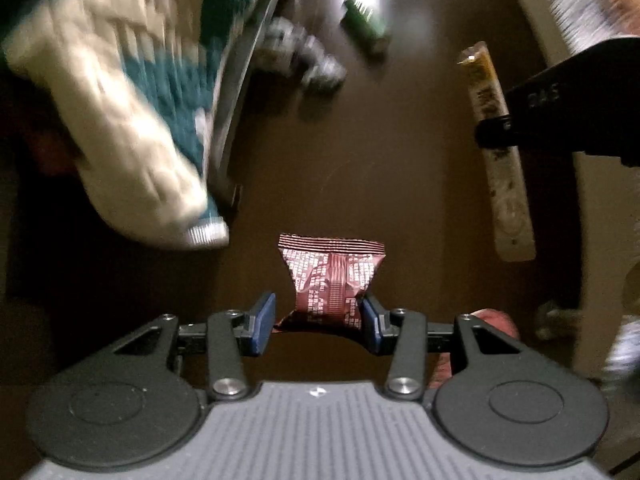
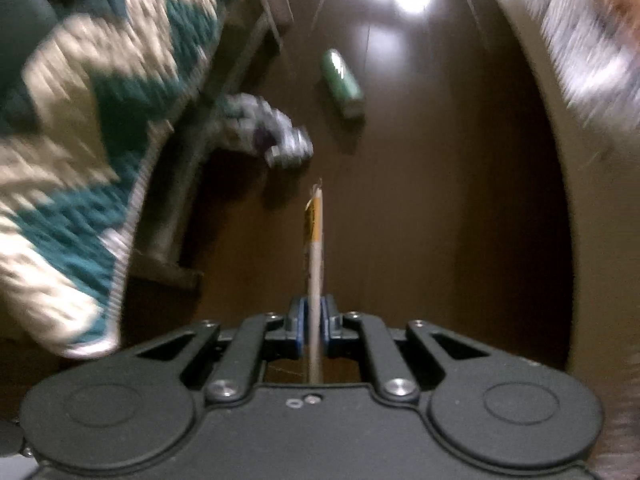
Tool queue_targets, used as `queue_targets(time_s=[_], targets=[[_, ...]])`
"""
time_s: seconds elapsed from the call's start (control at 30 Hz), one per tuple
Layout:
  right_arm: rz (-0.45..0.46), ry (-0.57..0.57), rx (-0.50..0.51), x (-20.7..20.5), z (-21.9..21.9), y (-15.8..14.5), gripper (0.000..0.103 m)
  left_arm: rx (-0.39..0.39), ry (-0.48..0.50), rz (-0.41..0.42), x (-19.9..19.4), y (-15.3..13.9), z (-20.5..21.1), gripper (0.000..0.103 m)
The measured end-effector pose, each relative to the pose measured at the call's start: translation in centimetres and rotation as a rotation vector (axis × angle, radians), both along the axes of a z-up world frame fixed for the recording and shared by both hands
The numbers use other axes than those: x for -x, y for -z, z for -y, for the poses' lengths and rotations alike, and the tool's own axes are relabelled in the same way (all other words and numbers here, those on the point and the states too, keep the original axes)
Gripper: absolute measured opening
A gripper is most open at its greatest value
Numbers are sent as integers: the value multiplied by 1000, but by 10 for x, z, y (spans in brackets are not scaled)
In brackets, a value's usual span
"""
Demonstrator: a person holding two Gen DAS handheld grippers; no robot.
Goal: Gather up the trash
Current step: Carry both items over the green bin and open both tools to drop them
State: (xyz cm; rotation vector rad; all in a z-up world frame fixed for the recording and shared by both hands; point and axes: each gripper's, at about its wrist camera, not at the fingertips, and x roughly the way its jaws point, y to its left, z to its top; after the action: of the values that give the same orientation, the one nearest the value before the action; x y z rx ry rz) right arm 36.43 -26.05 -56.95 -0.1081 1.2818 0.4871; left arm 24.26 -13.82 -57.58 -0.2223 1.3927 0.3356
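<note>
While both grippers were held above the dark brown floor [image 1: 420, 160], a cream and teal knitted blanket [image 1: 120, 100] was seen at the far left of each view, draped over the edge of a piece of furniture and blurred by motion. Beside it, a crumpled silvery wrapper [image 2: 272, 136] lay on the floor against the furniture's base, and a green can [image 2: 344, 84] lay on its side further off, apart from the wrapper.

At the centre of the left wrist view, the left gripper [image 1: 320, 320] was closed partway on a small red snack packet [image 1: 332, 276], which was pinched at its lower end between the blue pads [image 1: 264, 320] and stood clear of the floor.

At the centre of the right wrist view, the right gripper [image 2: 314, 328] was clamped on a long, flat stick sachet [image 2: 315, 248], seen edge-on, with its yellow-printed end pointing away from the camera. The same sachet was seen at the right of the left wrist view, gripped across its middle by the black fingers and hanging above the floor. A pale curved surface [image 2: 592, 240] bounded the right side of both views; what it was could not be told.
</note>
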Motion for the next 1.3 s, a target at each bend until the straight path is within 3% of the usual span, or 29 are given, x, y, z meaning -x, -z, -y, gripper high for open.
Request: queue_targets(time_s=[0.17, 0.37, 0.67, 0.97, 1.17, 1.3], targets=[[57, -58, -30, -21, 4, -114, 8, -24, 3, 72, -41, -109, 7, 44], [84, -170, -100, -47, 0, -238, 8, -61, -84, 136, -79, -234, -8, 44], [79, -320, -165, -78, -25, -372, 8, -75, -314, 221, -97, -361, -43, 44], [140, -470, -183, -83, -104, -445, 8, -46, -481, 352, -90, -432, -109, 44], [156, -494, -216, -83, -171, -464, 8, -59, -451, 399, -88, -455, -174, 44], [126, -463, -234, -87, -220, -465, 8, -75, -420, 384, -88, -462, -222, 44]])
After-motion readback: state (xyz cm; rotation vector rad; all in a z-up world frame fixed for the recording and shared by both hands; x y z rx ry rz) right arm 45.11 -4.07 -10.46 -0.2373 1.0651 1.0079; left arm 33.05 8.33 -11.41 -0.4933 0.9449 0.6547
